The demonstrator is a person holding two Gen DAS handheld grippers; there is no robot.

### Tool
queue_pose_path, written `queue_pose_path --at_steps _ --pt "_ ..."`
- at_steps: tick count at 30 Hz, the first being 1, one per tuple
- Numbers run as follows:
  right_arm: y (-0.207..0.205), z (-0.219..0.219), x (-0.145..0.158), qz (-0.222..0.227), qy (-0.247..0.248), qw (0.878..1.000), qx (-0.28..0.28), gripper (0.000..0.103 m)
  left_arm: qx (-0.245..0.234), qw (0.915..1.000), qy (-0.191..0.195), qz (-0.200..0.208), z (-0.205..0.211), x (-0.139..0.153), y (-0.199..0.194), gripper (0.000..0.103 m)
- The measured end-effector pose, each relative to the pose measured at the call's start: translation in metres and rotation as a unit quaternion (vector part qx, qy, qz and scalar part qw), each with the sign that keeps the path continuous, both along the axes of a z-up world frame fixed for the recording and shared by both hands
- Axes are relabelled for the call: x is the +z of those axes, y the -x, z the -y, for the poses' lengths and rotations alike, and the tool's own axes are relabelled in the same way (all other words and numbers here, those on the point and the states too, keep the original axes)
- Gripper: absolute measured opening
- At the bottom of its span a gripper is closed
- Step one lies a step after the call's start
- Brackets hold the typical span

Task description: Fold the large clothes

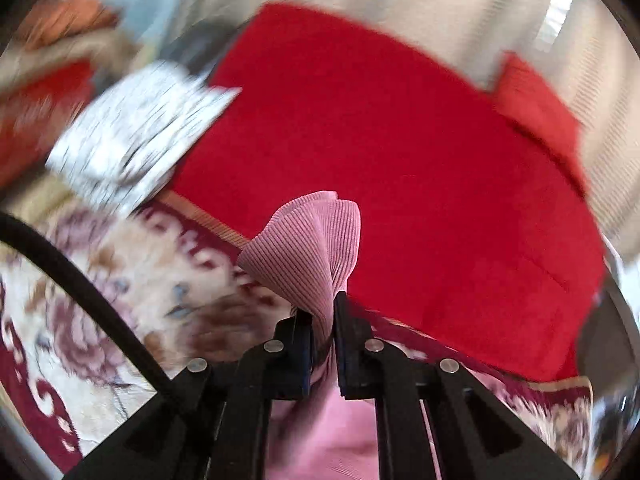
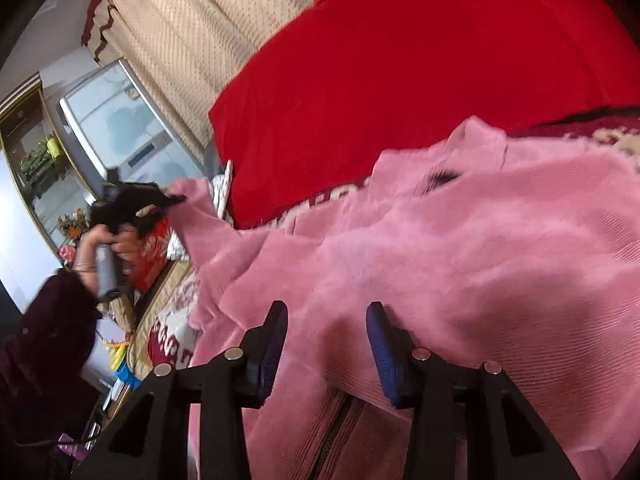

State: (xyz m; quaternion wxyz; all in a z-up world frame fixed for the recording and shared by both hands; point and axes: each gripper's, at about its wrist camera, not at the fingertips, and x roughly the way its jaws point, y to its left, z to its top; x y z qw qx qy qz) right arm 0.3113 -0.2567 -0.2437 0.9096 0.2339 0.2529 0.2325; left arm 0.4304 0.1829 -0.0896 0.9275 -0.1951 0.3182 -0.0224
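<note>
A large pink ribbed garment (image 2: 460, 248) lies spread over a floral bedspread, with a zipper near the bottom of the right wrist view. My left gripper (image 1: 323, 316) is shut on a bunched ribbed edge of the pink garment (image 1: 308, 252) and holds it up. In the right wrist view the left gripper (image 2: 168, 200) shows at the far left, pulling a corner of the garment out. My right gripper (image 2: 327, 320) is open, its fingers just above the pink fabric with nothing between them.
A red blanket (image 1: 400, 168) covers the bed behind the garment. A folded white patterned cloth (image 1: 136, 140) lies to the left. The floral bedspread (image 1: 120, 300) shows beneath. Beige curtains (image 2: 192, 32), a window and shelves stand at the left.
</note>
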Motion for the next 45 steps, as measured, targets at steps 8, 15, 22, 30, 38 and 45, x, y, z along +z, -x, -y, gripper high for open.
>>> queue_pose_path --at_steps 8,15,22,30,38,45 --pt "0.044 0.071 0.038 0.053 -0.006 0.994 -0.093 0.048 -0.166 0.984 -0.044 0.049 0.163 0.073 0.065 0.01" --pt "0.079 0.143 0.046 0.055 -0.038 0.982 -0.177 0.054 -0.33 0.9429 -0.017 -0.042 0.276 0.046 0.101 0.074" --pt "0.087 0.162 0.049 0.05 -0.056 0.98 -0.187 0.062 -0.287 0.9568 -0.044 -0.014 0.235 0.04 0.106 0.075" --pt "0.04 0.103 0.056 -0.012 0.002 0.994 -0.105 0.062 -0.105 0.9778 -0.133 -0.123 0.139 -0.061 0.058 0.075" --pt "-0.021 0.066 -0.004 -0.13 0.072 0.986 -0.072 0.054 -0.098 0.9586 -0.173 -0.203 0.116 -0.161 0.056 0.079" --pt "-0.016 0.082 0.031 -0.094 0.04 0.992 -0.074 0.054 -0.108 0.967 -0.176 -0.149 0.113 -0.119 0.046 0.078"
